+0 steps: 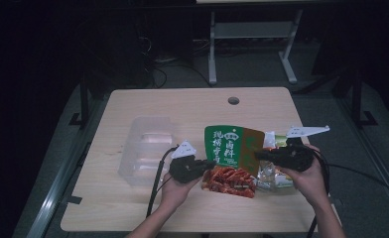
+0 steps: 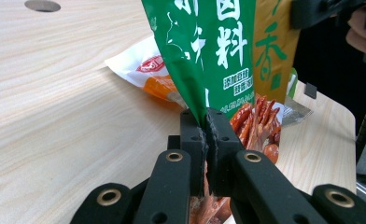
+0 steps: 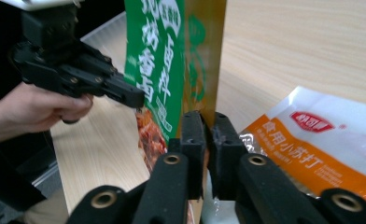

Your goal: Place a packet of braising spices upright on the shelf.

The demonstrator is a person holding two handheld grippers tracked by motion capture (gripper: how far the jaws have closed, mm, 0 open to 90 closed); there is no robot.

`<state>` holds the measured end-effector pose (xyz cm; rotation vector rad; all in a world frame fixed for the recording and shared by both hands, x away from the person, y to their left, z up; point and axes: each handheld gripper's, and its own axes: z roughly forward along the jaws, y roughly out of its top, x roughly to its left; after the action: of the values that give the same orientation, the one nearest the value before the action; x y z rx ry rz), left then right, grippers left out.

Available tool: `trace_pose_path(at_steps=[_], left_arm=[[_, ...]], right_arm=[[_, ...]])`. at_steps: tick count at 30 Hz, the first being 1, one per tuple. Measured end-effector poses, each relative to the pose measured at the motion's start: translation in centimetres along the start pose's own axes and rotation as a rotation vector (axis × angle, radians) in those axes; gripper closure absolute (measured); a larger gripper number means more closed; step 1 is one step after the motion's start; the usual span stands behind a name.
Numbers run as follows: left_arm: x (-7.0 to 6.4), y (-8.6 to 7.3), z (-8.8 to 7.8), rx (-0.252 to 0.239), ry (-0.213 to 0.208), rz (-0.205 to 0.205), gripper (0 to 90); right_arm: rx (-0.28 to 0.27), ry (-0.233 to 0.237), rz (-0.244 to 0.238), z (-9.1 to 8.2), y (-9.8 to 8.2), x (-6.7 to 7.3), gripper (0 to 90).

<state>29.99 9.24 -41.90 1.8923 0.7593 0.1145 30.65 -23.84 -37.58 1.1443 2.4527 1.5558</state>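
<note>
Left gripper [image 1: 208,164] is in my left hand [image 1: 175,191], and its jaws are clamped on the left edge of the green bag [image 1: 229,148]. The left gripper view confirms this: the two black pads [image 2: 218,140] meet on the bag's [image 2: 204,51] thin edge with no gap between them.

Right gripper [image 1: 260,154] is in my right hand [image 1: 309,181] and takes the same bag on its opposite, brown-gold side. In the right gripper view the bag's [image 3: 172,60] brown edge runs down between the pads [image 3: 193,140], which pinch it.

Position of the bag: it hangs upright between the two grippers, above the near right part of the table [image 1: 182,109]. Its upper half is green with white characters; its lower half is clear and shows red-orange pieces of food.

Other items:
1. A white and orange packet [image 1: 277,173] lies flat on the table under and behind the bag, just beside my right hand. The right gripper view shows the packet's [image 3: 321,149] red logo and orange band.
2. A clear plastic box [image 1: 145,148] stands on the table to the left of my left gripper, apart from the bag.
3. A round hole [image 1: 233,100] sits in the tabletop near the far edge.
</note>
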Motion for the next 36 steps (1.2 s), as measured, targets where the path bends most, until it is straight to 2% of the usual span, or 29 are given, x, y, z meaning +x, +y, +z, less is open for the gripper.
trace_pose_path(at_steps=[2, 3, 5, 8, 11, 12, 13, 14, 16, 17, 20, 23, 28, 33, 36], left_arm=[[-0.3, 0.0, -0.1, -0.002, 0.005, 0.01, 86.9], [-0.4, 0.0, -0.2, 0.0, 0.006, 0.022, 86.9], [-0.5, 0.0, -0.3, 0.007, 0.006, 0.038, 86.9], [-0.4, 0.0, -0.4, 0.001, 0.003, 0.037, 86.7], [-0.2, -0.3, -0.5, -0.004, -0.001, 0.023, 86.3], [-0.2, -0.3, -0.5, -0.004, -0.001, 0.023, 85.9], [-0.3, -0.4, -0.6, -0.002, -0.003, 0.014, 85.1], [-0.3, -0.4, -0.7, -0.004, -0.003, 0.001, 83.5], [-0.5, -0.5, -0.8, 0.002, 0.002, 0.006, 75.3], [-0.9, -0.6, -1.1, 0.009, 0.012, 0.03, 71.3], [-1.2, -0.6, -1.4, 0.0, 0.003, 0.026, 66.0], [-1.2, -0.7, -2.0, -0.001, 0.006, 0.041, 62.7], [-1.2, -1.0, -2.6, -0.008, 0.016, 0.047, 58.9], [-0.8, -1.6, -3.2, -0.03, 0.011, 0.023, 57.4], [-0.5, -1.7, -3.4, -0.031, 0.016, 0.033, 56.9]], right_arm=[[0.007, 0.003, -0.002, 0.2, -0.1, 0.1, 80.6], [0.018, 0.017, -0.009, 0.8, -0.1, 0.3, 75.3], [0.029, 0.036, -0.033, 1.5, 0.0, 0.6, 70.7], [0.039, 0.026, -0.056, 2.1, 0.1, 1.0, 70.9], [0.049, 0.018, -0.059, 2.5, 0.2, 1.4, 82.6], [0.049, 0.018, -0.059, 2.5, 0.2, 1.4, 82.6], [0.053, 0.015, -0.072, 2.5, 0.2, 1.6, 88.4], [0.052, 0.014, -0.073, 2.4, 0.2, 1.7, 89.0], [0.05, 0.031, -0.073, 2.3, 0.2, 2.0, 89.3], [0.049, 0.039, -0.076, 2.2, 0.1, 2.2, 89.3], [0.039, 0.042, -0.08, 1.8, 0.2, 2.7, 89.4], [0.011, 0.031, -0.119, 0.8, 0.7, 4.2, 89.6], [0.027, 0.019, -0.155, 0.5, 1.5, 5.4, 89.6], [0.016, 0.022, -0.162, 0.0, 2.6, 6.2, 89.6], [0.015, 0.024, -0.156, -0.2, 3.3, 6.5, 89.7]])
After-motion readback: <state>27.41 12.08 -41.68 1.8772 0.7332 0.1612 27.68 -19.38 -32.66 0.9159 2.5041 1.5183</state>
